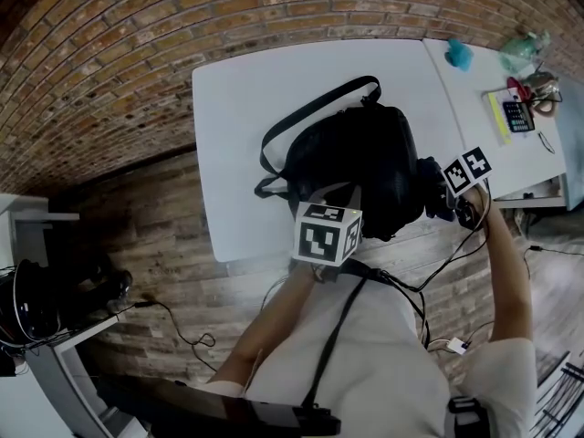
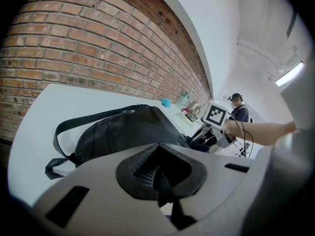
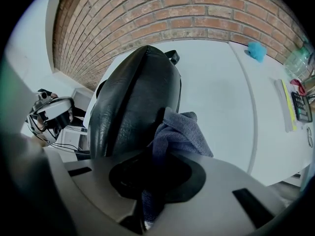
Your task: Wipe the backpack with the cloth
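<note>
Cloth (image 3: 173, 135) against black backpack (image 3: 129, 100); white table (image 3: 221, 90), brick wall (image 3: 147, 14) behind.

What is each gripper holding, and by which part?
Right gripper clamps the cloth by a bunched fold, against the backpack. Left gripper: something dark between jaws, unclear what.

Backpack (image 1: 360, 167) on table (image 1: 237, 99), cloth (image 3: 179, 132) at its right side, brick wall (image 1: 137, 26) behind table
</note>
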`<state>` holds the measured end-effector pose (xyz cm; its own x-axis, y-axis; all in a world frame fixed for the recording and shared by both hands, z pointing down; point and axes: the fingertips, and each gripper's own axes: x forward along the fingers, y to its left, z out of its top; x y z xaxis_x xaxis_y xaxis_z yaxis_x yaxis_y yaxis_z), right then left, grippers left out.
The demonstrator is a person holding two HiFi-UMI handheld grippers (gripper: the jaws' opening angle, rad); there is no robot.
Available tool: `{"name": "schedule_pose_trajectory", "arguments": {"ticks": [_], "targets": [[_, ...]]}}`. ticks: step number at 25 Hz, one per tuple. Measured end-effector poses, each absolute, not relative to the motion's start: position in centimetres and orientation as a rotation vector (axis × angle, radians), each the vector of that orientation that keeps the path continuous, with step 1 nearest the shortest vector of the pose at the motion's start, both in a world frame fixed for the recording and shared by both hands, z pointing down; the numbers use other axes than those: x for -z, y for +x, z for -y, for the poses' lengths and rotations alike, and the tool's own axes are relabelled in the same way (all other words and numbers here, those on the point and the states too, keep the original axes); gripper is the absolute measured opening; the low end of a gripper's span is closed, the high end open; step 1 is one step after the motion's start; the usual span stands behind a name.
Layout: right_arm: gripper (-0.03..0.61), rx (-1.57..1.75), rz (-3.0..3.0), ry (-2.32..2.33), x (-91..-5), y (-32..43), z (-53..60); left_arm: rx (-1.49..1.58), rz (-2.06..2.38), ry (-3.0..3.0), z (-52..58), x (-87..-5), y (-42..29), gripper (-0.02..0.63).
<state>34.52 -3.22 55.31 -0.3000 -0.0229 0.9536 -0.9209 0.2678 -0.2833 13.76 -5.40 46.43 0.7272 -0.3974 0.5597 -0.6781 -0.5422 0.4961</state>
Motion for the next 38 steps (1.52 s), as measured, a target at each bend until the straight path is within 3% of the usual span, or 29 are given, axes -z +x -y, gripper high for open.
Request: {"name": "schedule_pose_trajectory", "arguments": {"ticks": [26, 38], "targets": [[0.038, -1.241, 1.528, 0.822, -55.0, 32.9, -3.8, -0.499, 0.774, 2.214, 4.2, -46.5, 12.5, 0.003], [0.038, -1.199, 1.571, 1.026, -52.4, 34.1, -1.7, -0.492, 0.787, 2.215, 3.5, -46.3, 10.5, 0.003]]}}
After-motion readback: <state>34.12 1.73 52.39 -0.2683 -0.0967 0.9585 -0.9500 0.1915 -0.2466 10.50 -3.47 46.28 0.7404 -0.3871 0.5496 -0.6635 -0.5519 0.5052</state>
